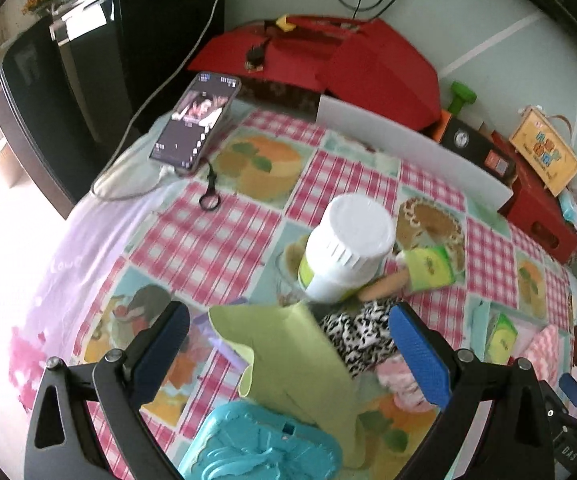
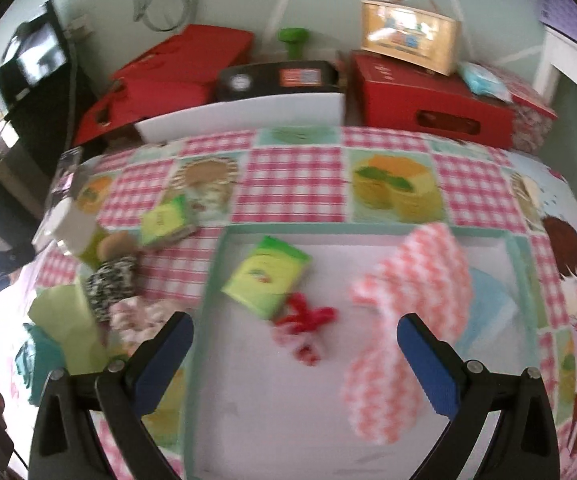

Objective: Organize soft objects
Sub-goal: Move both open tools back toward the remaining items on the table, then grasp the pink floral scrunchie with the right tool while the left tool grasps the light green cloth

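Note:
My left gripper [image 1: 288,340] is open above a light green cloth [image 1: 304,368] and a black-and-white patterned cloth [image 1: 360,332]. A pink floral cloth [image 1: 400,380] lies by its right finger. My right gripper [image 2: 294,354] is open over a shallow tray [image 2: 212,280] with a teal rim. In the tray lie a green tissue pack [image 2: 266,278], a red-and-white scrunchie [image 2: 304,328] and a pink-and-white chevron cloth [image 2: 404,320], blurred near the right finger. A second green pack [image 2: 164,220] lies left of the tray.
A white-lidded jar [image 1: 346,246], a teal plastic case [image 1: 256,444], a phone [image 1: 196,120] with cable and black scissors [image 1: 210,192] sit on the checked tablecloth. Red boxes [image 1: 328,56], a white bin [image 2: 244,116] and a wooden box [image 2: 408,36] line the back wall.

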Motion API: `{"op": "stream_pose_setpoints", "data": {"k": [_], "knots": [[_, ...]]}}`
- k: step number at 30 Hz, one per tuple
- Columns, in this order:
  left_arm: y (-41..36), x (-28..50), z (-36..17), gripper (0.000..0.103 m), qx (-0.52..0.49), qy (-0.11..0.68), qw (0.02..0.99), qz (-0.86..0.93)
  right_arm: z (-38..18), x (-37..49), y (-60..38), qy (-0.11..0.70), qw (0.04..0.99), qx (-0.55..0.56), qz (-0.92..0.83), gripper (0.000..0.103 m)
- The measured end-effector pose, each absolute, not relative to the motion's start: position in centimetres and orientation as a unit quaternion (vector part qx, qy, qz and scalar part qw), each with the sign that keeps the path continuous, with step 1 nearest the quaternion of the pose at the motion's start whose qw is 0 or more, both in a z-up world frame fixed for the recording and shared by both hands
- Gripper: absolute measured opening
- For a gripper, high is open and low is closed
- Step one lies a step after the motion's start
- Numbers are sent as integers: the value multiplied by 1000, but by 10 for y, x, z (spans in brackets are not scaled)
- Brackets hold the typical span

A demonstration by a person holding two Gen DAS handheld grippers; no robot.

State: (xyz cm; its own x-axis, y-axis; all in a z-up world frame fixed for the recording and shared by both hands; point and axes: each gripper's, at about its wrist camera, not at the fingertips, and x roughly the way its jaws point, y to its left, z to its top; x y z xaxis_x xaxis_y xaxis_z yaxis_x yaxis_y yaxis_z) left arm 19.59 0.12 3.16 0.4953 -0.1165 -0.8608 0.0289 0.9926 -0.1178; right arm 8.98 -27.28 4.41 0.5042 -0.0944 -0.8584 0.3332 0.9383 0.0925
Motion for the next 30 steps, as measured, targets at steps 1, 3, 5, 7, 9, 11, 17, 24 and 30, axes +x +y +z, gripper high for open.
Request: {"op": "stream_pose_setpoints", "data": {"k": [1,3,5,7,9,11,17,24,30], "knots": [[2,196,30,100,-42,505,861,-44,45,92,-266,481,860,120,-117,103],[1,196,27,100,-32,509,859,-44,45,97,-255,481,864,113,-102,103],[-1,196,26,100,-25,511,858,-43,44,102,-242,481,866,107,-85,103],[-1,197,25,100,-26,514,856,-49,42,106,-231,484,867,101,-71,103],[0,197,23,100,-32,519,852,-59,38,111,-218,488,866,92,-53,103],[2,199,17,100,-40,535,841,-72,33,115,-205,493,866,83,-35,103],[16,209,2,100,-57,576,809,-107,16,126,-173,512,858,51,3,103],[25,226,-11,100,-31,621,774,-121,4,135,-155,519,853,37,35,97],[21,237,-35,99,-10,677,725,-125,-5,140,-146,524,850,31,48,87]]}}
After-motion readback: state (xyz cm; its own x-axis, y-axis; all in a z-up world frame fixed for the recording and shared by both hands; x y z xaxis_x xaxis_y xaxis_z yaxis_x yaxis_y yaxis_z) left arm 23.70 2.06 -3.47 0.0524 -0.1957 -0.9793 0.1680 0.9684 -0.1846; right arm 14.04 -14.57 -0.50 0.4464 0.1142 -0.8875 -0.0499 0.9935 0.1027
